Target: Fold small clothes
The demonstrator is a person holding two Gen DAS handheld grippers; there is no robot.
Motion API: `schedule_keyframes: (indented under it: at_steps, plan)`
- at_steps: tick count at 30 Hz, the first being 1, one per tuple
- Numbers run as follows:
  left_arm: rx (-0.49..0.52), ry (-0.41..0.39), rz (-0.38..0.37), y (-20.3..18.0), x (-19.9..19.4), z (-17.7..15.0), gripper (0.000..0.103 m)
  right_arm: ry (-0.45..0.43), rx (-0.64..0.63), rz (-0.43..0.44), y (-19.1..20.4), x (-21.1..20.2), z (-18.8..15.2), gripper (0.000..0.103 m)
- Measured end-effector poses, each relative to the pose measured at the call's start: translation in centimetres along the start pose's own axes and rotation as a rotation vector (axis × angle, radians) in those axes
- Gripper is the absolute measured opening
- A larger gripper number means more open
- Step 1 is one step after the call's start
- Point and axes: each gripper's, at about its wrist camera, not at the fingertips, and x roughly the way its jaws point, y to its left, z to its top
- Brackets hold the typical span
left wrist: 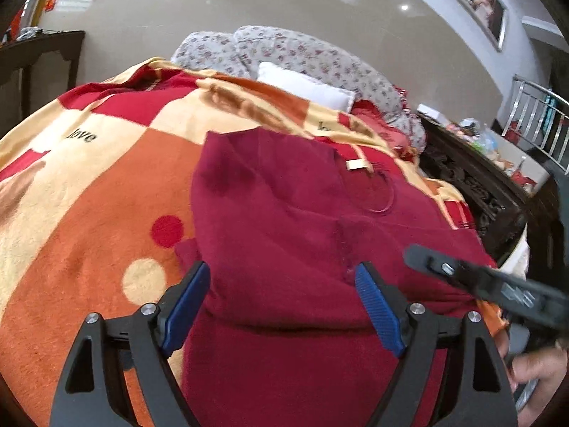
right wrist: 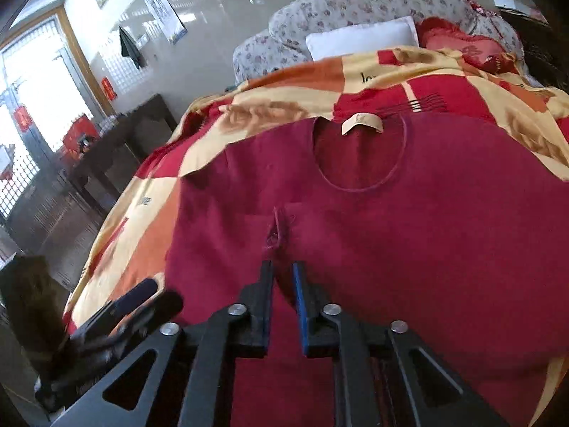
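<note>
The dark red knit sweater (right wrist: 409,235) lies partly folded on the bed's orange-and-red patterned blanket (left wrist: 89,192). The left hand-held gripper (left wrist: 284,284) hovers released over it; the right hand-held gripper (right wrist: 283,284) stands slightly parted, grasping nothing. A fold seems just laid; next, pick an edge.

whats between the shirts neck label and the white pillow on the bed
Only the patterned blanket: its red, cream and orange squares fill the stretch from the neck label on the dark red shirt up to the white pillow. The right wrist view shows it best.
</note>
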Motion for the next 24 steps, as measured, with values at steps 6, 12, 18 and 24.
schedule_keyframes:
  at_steps: [6, 12, 18, 24]
  plan:
    - [0.023, 0.101, -0.187, -1.9, 2.3, 0.7, 0.083, -0.054, -0.050, -0.164, -1.3, -4.9, -4.2, 0.077]
    - [0.044, 0.275, -0.299, -4.6, 7.2, 1.2, 0.083, -0.026, 0.039, -0.266, -4.2, -4.6, -6.4, 0.077]
    - [-0.130, 0.374, -0.477, -4.4, 10.4, 3.1, 0.083, -0.012, 0.031, -0.270, -4.6, -4.5, -6.8, 0.077]
    - [-0.267, 0.362, -0.464, -3.4, 11.6, 4.2, 0.083, -0.017, 0.027, -0.259, -4.5, -4.8, -7.2, 0.077]
